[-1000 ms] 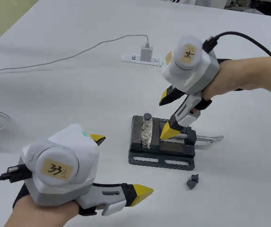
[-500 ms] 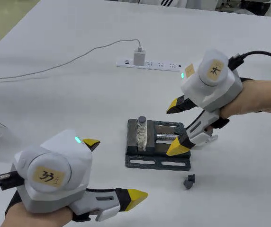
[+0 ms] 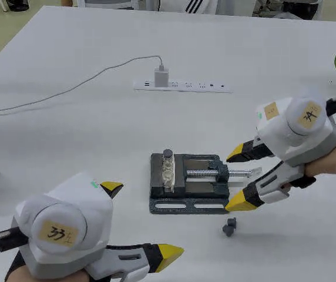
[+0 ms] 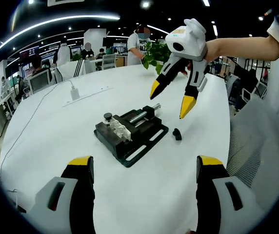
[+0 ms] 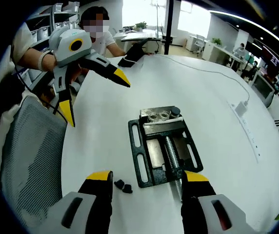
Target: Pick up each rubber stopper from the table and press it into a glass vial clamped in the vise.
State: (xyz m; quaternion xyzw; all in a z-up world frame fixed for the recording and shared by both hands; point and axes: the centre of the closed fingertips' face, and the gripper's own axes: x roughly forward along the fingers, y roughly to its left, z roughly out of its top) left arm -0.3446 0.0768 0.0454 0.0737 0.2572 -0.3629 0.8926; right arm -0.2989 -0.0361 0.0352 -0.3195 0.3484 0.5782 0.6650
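- Now, head view: the right gripper (image 3: 238, 181) has left the vise (image 3: 185, 204) and drawn back to the right, past the screw handle, with its jaws spread and empty. One glass vial (image 3: 168, 173) clamped there wears a dark stopper (image 3: 167, 154), so that one looks done. The loose rubber stoppers (image 3: 229, 227) lie on the table (image 3: 97, 129) just near of the vise's right end, close under the right gripper, so the next pick seems set up. The left gripper (image 3: 141, 220) hangs at near left, jaws spread, holding nothing.
- Left gripper view: its own jaws stand wide apart. The right gripper (image 4: 170, 101) hovers beyond the vise, above the loose rubber stoppers (image 4: 177, 134).
- Right gripper view: the vise sits between its spread jaws, and the rubber stoppers (image 5: 122, 185) lie beside the handle end. Open vials (image 5: 152, 117) next to the capped one wait for theirs.
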